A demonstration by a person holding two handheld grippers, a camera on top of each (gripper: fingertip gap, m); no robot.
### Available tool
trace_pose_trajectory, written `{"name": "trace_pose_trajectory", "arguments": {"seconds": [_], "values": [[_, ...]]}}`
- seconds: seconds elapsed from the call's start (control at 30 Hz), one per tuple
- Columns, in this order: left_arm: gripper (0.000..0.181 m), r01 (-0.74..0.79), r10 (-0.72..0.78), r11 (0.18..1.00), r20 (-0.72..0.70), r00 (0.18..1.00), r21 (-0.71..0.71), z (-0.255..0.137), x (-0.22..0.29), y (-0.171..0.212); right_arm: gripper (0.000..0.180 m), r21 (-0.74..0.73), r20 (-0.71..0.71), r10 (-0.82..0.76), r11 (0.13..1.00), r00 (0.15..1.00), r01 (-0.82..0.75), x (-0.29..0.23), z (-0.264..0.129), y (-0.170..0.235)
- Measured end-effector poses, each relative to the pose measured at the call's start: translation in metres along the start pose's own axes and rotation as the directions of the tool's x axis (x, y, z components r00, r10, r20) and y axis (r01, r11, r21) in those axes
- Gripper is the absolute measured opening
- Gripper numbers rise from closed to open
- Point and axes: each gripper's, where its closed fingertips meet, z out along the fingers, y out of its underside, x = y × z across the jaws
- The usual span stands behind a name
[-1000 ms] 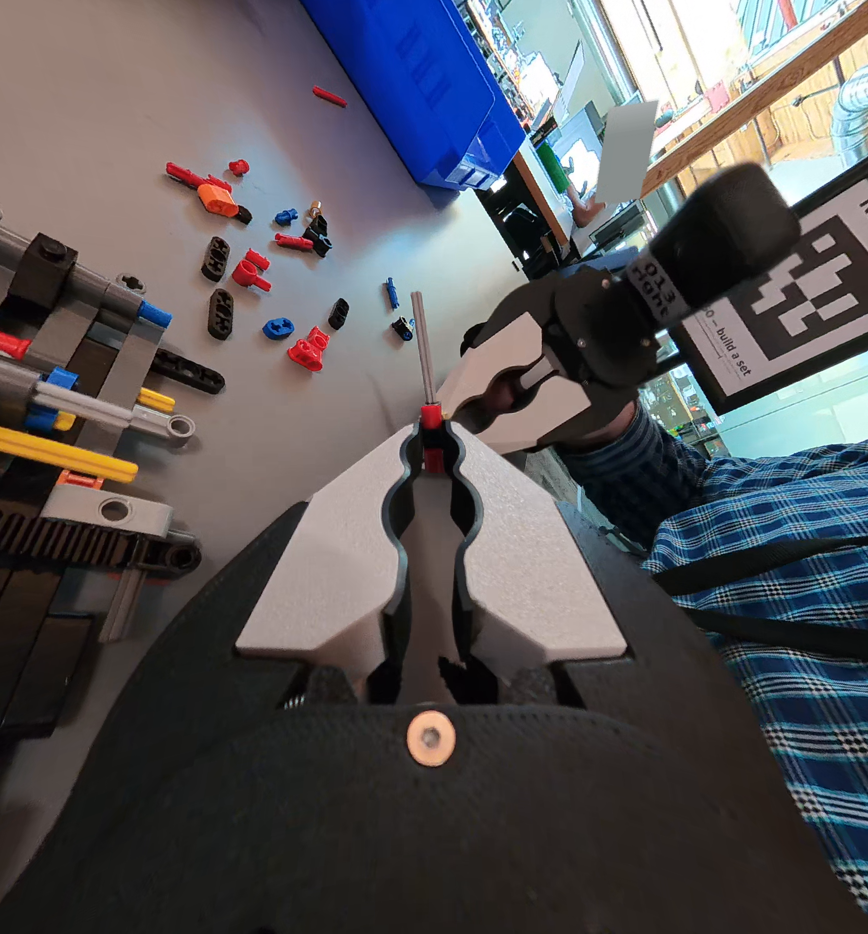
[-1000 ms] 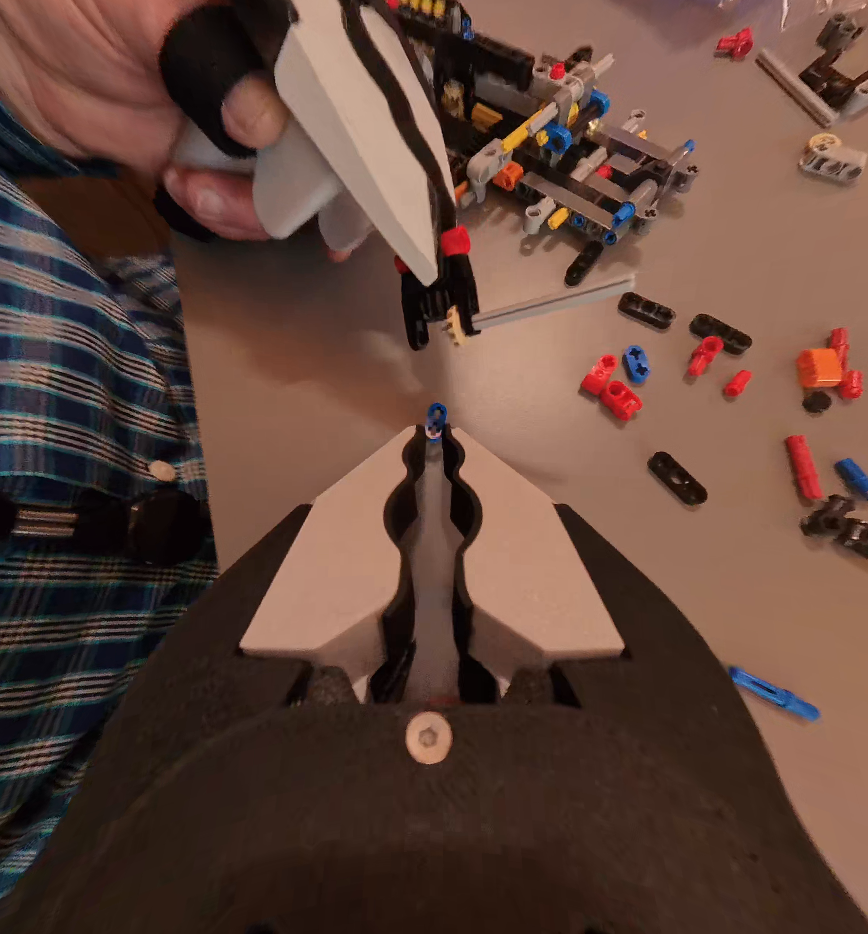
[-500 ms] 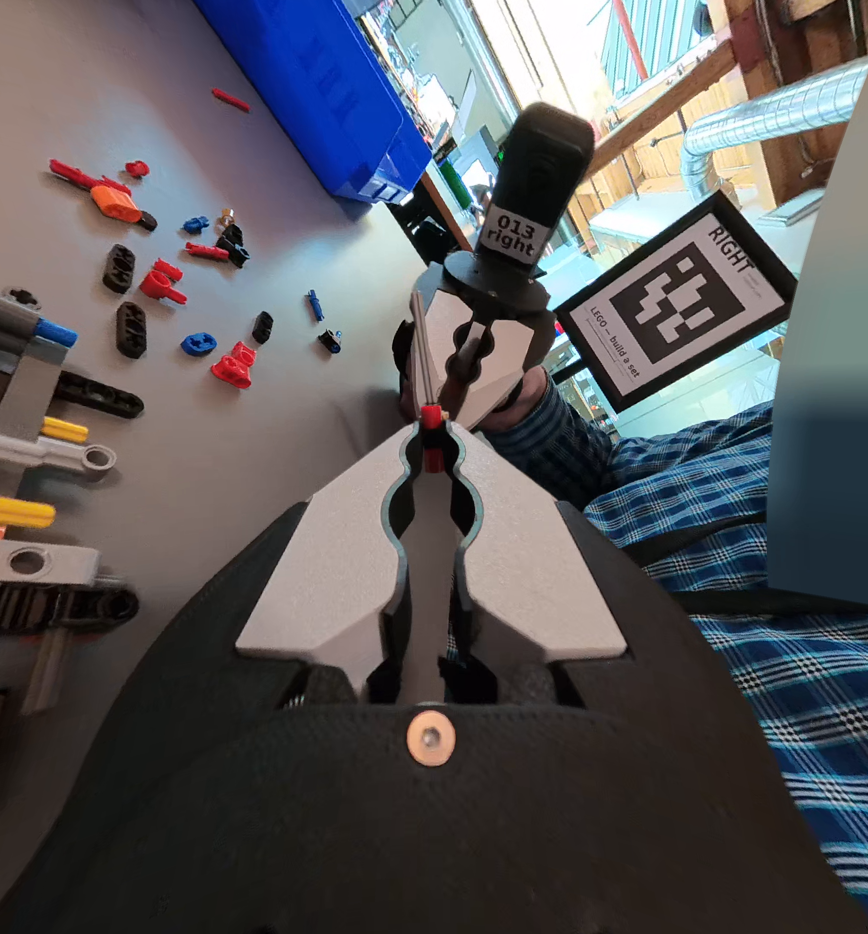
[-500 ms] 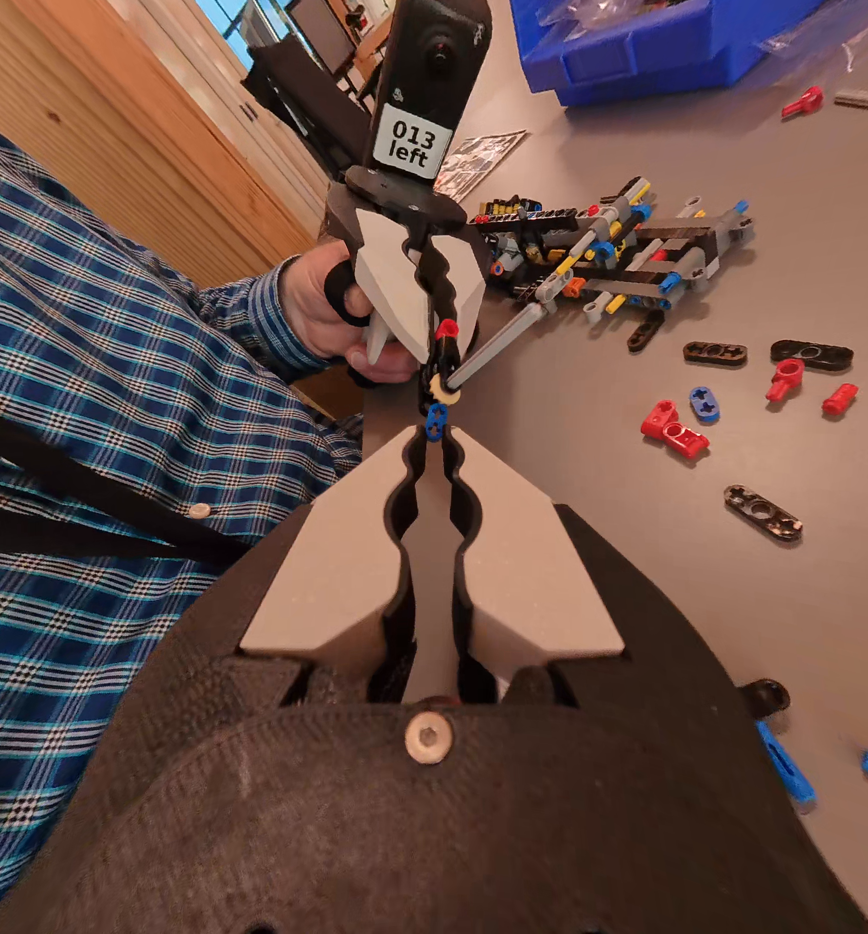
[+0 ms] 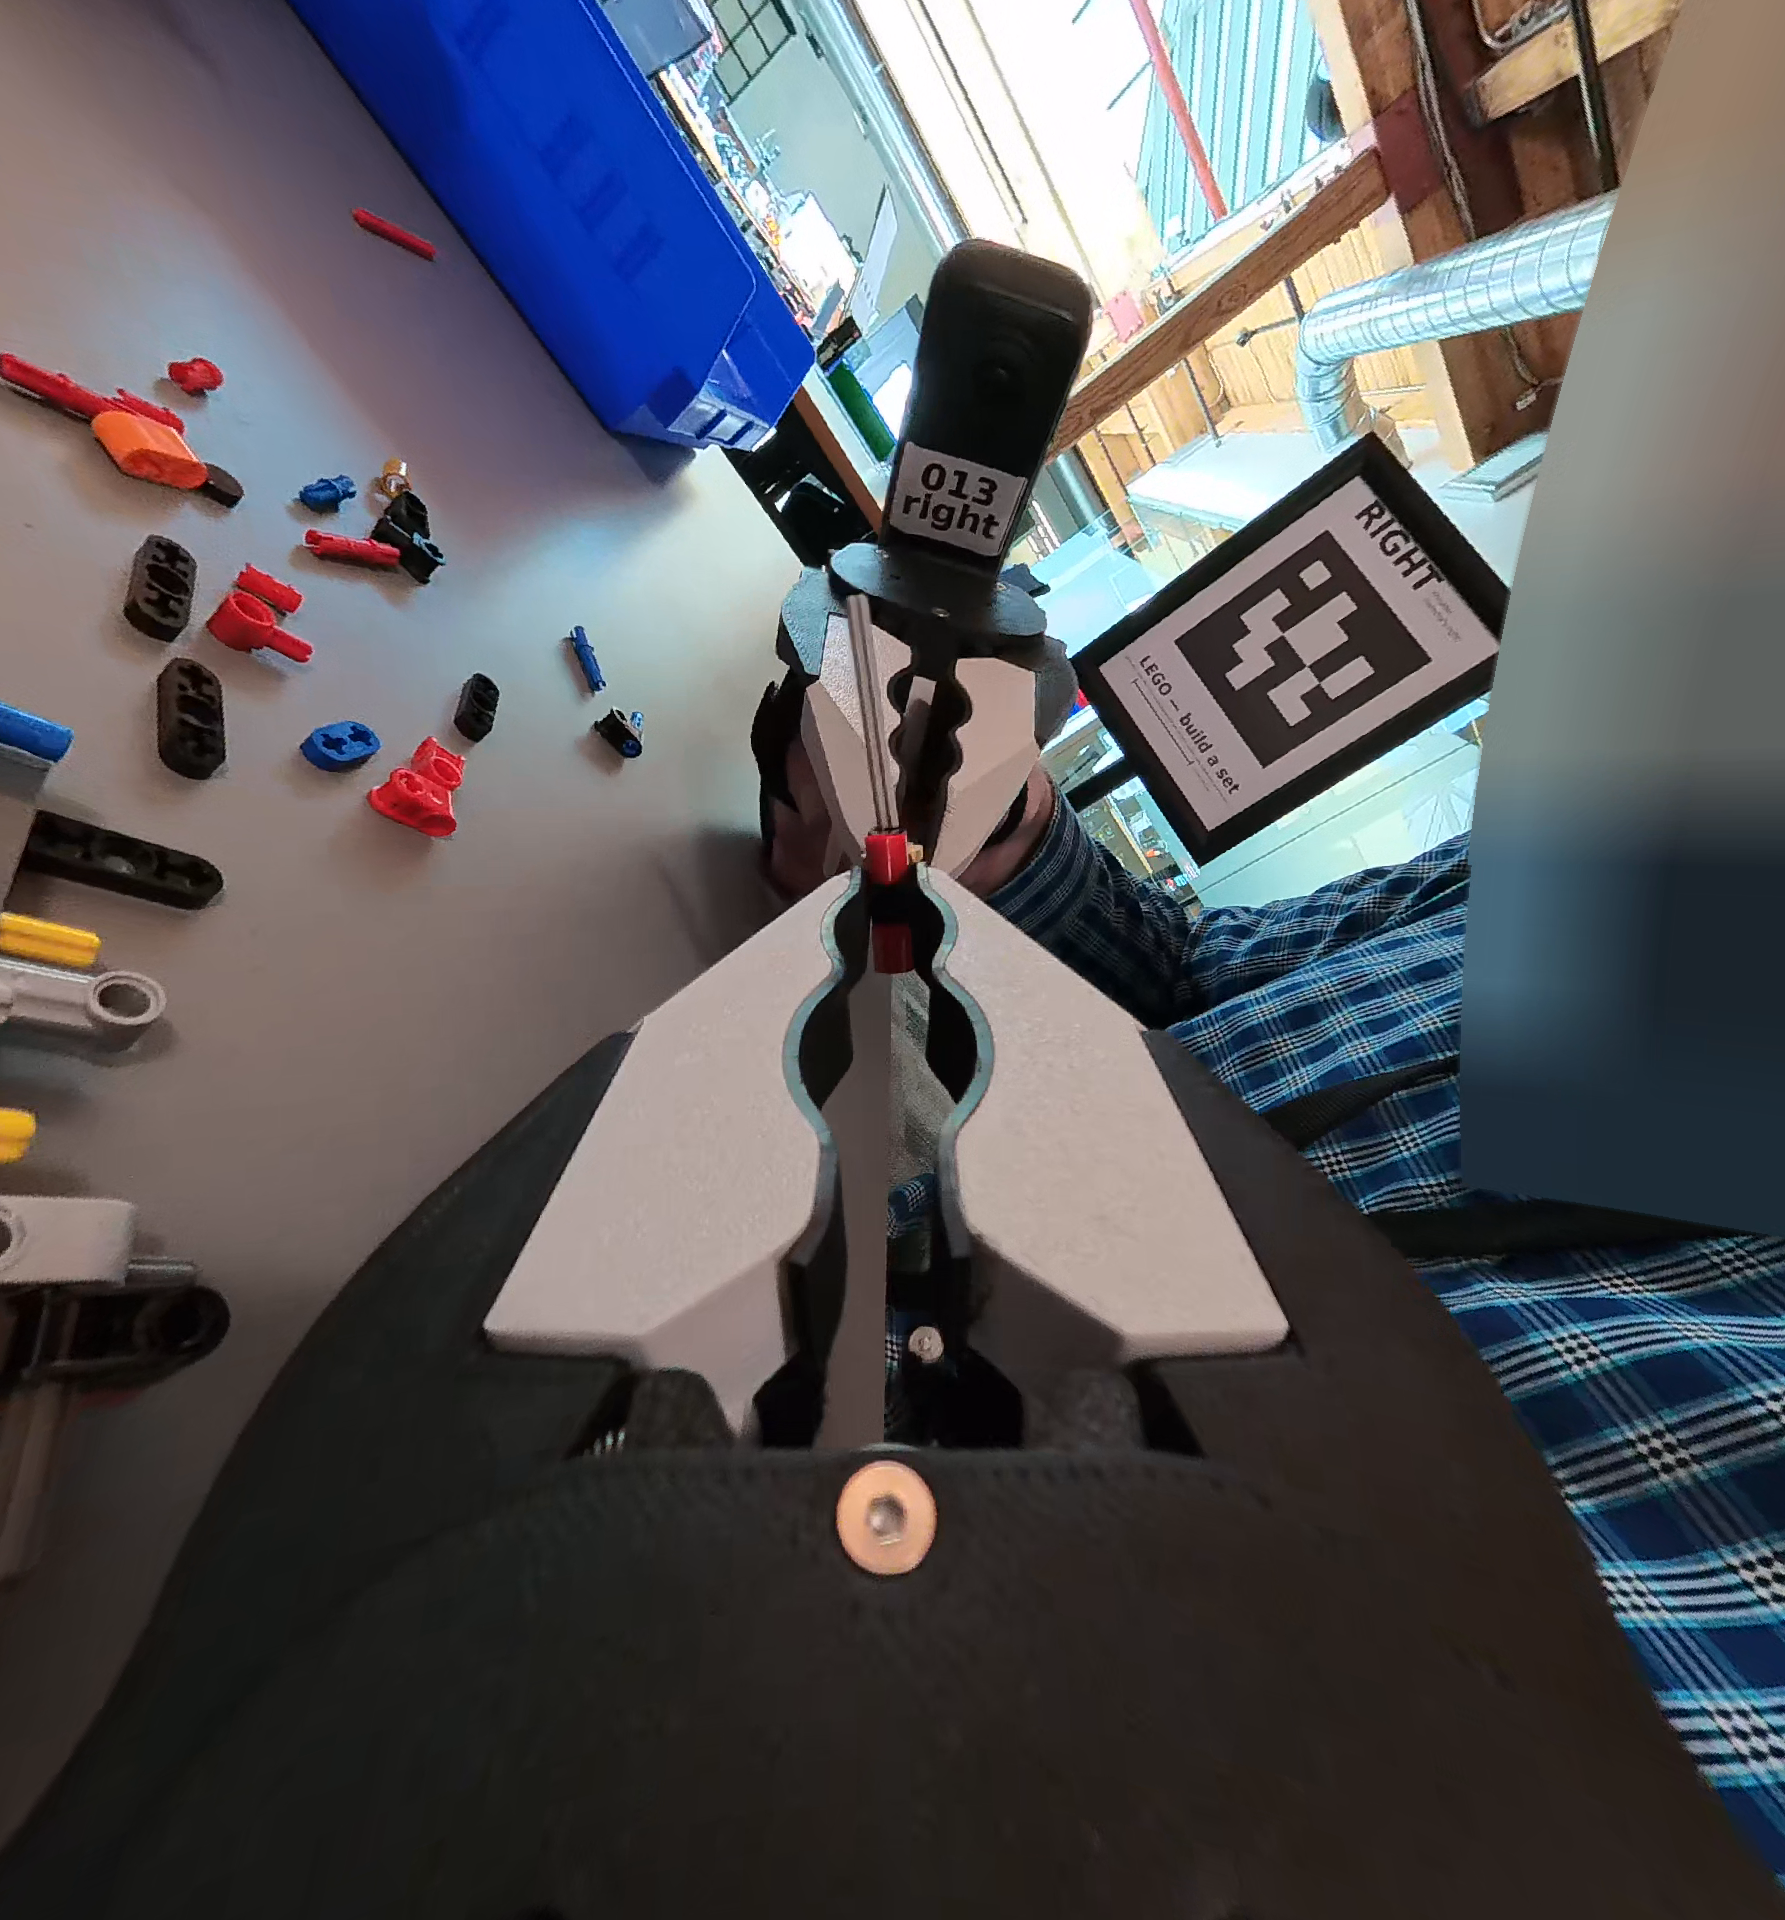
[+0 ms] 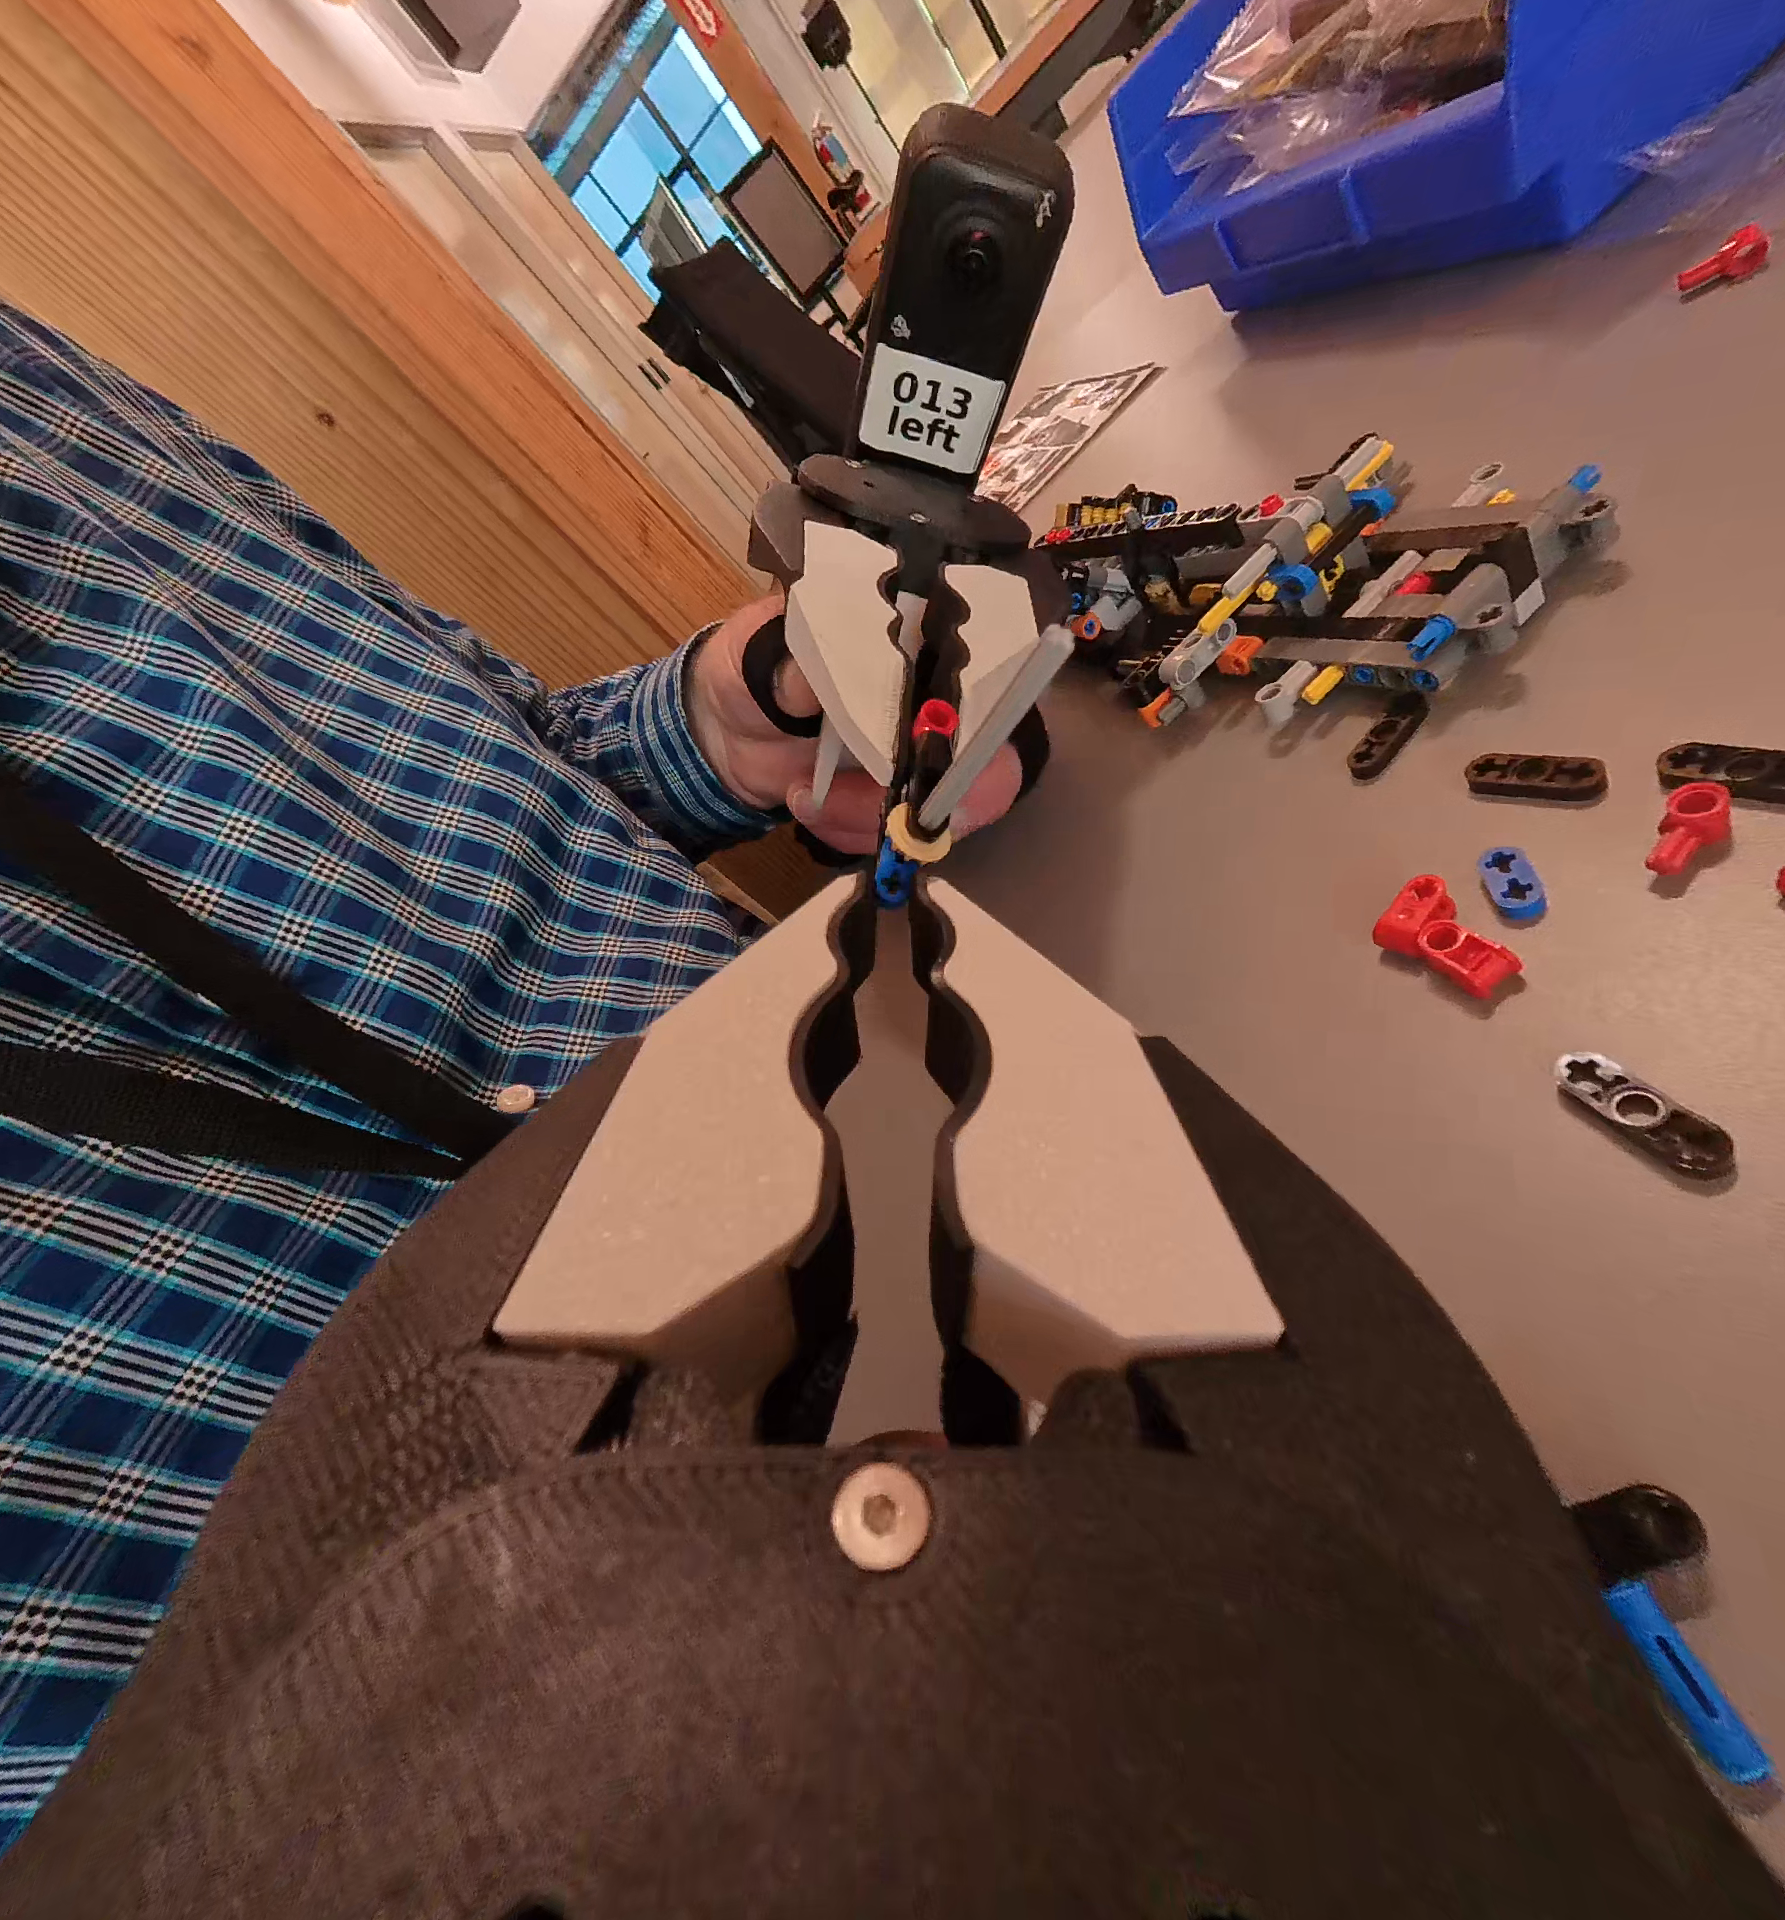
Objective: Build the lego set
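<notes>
Blue pin meets the small sub-assembly, tip to tip above the table.

The blue pin (image 6: 893,871) sits clamped in the right gripper (image 6: 890,885), its long axis pointing to 12 o'clock — straight at the tan bush (image 6: 917,821) of the piece the left gripper (image 5: 886,902) pinches by its red connector (image 5: 884,894). The grey axle (image 6: 992,720) slants off to 1 o'clock. Pin and bush look touching; whether it is seated I cannot tell. Loose parts and the half-built model (image 6: 1335,582) lie at 2 o'clock — nothing stands between.
</notes>
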Motion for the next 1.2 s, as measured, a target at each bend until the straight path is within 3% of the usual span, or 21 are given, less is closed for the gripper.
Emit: {"name": "trace_pose_trajectory", "arguments": {"seconds": [0.73, 1.2], "values": [[0.005, 0.039, -0.034, 0.998, -0.093, 0.995, 0.055, -0.002, 0.011, -0.008, 0.003, 0.098, 0.085, 0.061, 0.993, 0.995, -0.069, -0.007, -0.003, -0.013], [0.005, -0.043, 0.041, 0.993, 0.018, 0.999, 0.106, -0.003, 0.005, -0.016, 0.003, 0.232, -0.086, 0.072, 0.971, 0.994, -0.05, 0.001, -0.003, -0.022]]}}
